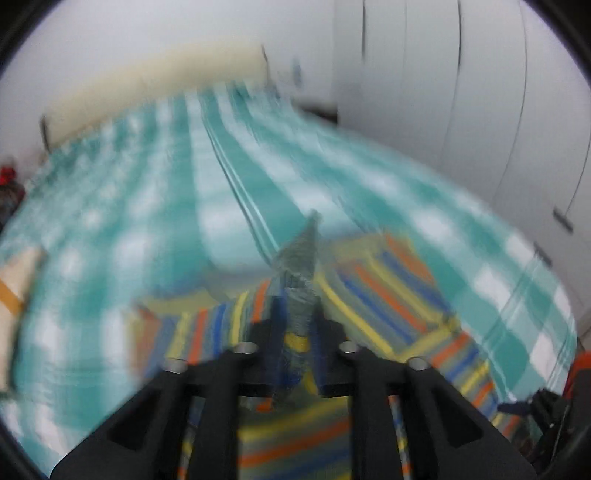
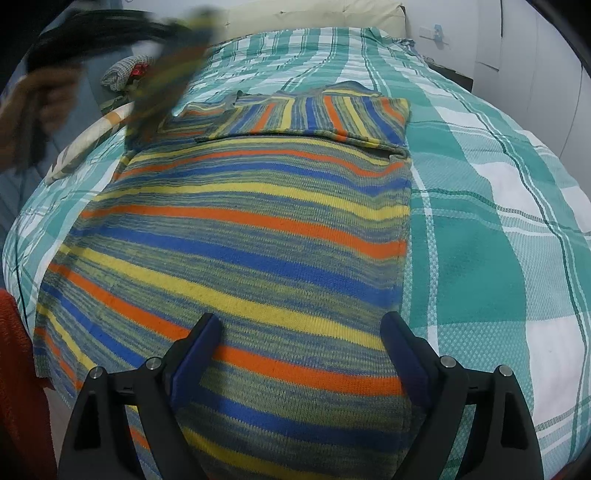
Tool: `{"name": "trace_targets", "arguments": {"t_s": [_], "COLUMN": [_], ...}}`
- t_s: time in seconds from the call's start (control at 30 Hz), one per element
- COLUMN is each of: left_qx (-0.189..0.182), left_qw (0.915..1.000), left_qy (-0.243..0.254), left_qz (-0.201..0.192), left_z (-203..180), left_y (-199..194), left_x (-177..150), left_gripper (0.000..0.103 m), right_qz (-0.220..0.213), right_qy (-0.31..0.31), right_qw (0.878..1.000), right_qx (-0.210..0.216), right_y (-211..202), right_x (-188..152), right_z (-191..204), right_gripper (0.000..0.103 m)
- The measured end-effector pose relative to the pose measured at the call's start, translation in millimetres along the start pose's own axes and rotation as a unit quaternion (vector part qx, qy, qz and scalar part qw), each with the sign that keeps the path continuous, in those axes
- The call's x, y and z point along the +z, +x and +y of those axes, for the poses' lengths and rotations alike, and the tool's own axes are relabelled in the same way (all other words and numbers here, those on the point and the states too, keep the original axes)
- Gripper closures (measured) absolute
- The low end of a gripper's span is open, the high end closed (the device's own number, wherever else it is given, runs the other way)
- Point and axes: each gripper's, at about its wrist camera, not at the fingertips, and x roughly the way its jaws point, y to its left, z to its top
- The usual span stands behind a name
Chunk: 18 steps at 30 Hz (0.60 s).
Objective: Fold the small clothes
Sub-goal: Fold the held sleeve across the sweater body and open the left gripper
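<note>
Two hand-held grippers, one striped knit sweater, one bed.

Left gripper [image 1: 298,314]: black frame, blue pads, one of two. Seen in its own blurred wrist view, jaws drawn close together and clamped on a bunched fold of striped knit that stands up between the pads. The right wrist view shows it as a dark smear at upper left [image 2: 110,29], held by one hand [image 2: 40,99], with a sleeve of the sweater [image 2: 162,81] trailing down from it, lifted clear of the bed.

Striped knit sweater [image 2: 240,229]: one item, bands of orange, blue, yellow and mottled green. Body lies flat on the bed, hem nearest the right gripper. One sleeve on the right side is already folded across the chest, lying level over the upper part; the left-side sleeve is raised in the left gripper.

Right gripper [image 2: 301,332]: second of two, jaws spread wide, nothing between them. Both fingers [image 2: 195,347] hang over the lower part of the sweater; contact with the knit cannot be told.

Checked bedspread [image 2: 480,221]: one, teal and white, covering the bed beneath the sweater.

Pillow [image 2: 314,14]: one, cream, at the far end of the bed.

Wardrobe doors [image 1: 461,92]: several white panels, at right of the left wrist view.
</note>
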Motion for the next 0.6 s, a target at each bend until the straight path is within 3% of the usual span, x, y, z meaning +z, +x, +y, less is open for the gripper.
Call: {"name": "trace_targets", "arguments": {"t_s": [0.03,0.1,0.17,0.27,0.33,0.5,0.6], "left_qx": [0.012,0.024,0.0,-0.023,-0.016,0.079,0.139], "left_qw": [0.9996,0.9975,0.9961,0.9961,0.9958,0.9868,0.9822], "left_qy": [-0.004,-0.017,-0.033,-0.056,-0.081,-0.138,-0.125], "left_qz": [0.026,0.065,0.081,0.064,0.04,-0.03,0.011], "left_z": [-9,-22,-26,-11,11,82,104], "left_y": [16,37,30,-4,-30,-44,-11], "left_x": [-11,-45,-76,-100,-93,-44,-46], "left_gripper": [0.037,0.038,0.037,0.031,0.031,0.022,0.016], "right_qz": [0.0,0.002,0.004,0.005,0.007,0.012,0.011], "right_qy": [0.0,-0.003,-0.004,-0.005,-0.006,0.003,0.001], "right_qw": [1.0,1.0,1.0,1.0,1.0,1.0,1.0], "right_qx": [0.0,0.001,0.003,0.006,0.007,0.007,0.002], "right_y": [0,-1,-2,-3,-3,-1,0], "right_x": [0,-1,-1,-3,-3,0,0], "right_z": [0,0,0,0,-1,0,1], "right_gripper": [0.015,0.015,0.015,0.015,0.015,0.012,0.012]}}
